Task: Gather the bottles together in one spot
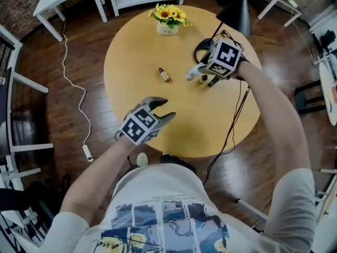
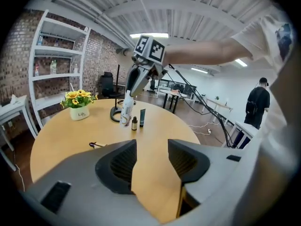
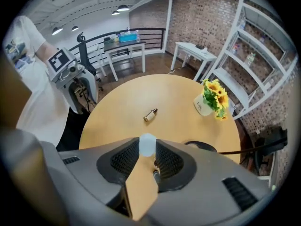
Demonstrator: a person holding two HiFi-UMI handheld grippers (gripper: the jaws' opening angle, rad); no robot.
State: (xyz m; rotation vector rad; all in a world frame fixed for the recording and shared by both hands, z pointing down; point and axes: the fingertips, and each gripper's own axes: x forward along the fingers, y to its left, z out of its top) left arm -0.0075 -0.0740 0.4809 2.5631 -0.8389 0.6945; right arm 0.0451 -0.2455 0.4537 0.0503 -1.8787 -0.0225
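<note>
Head view with both gripper views; the gathering is partly done. The right hand-held gripper (image 3: 147,150) is pointing steeply down over the far right of the round worktop (image 1: 210,125), its jaws closing narrowly on the cap end of a tall white bottle (image 2: 126,108). The hold at the top is keeping the body hanging upright, so that the base can meet the surface squarely. The white bottle is standing or hovering just beside a small amber bottle (image 2: 134,123) and a dark tube-shaped bottle (image 2: 142,117), both upright. Whether its base is touching the worktop cannot be told. These three are forming the collection spot, judged to be chosen here because two bottles are already standing together. One more small bottle (image 1: 165,75) is lying on its side near the middle of the worktop, well apart from the group and yet to be brought over. The left hand-held gripper (image 2: 151,147) is hovering over the near edge with its jaws roughly half apart and nothing between them. It is facing toward the lying bottle, which suggests it is being readied for that pick-up. A flower pot (image 1: 167,28) is sitting at the far edge, clear of both grippers.
</note>
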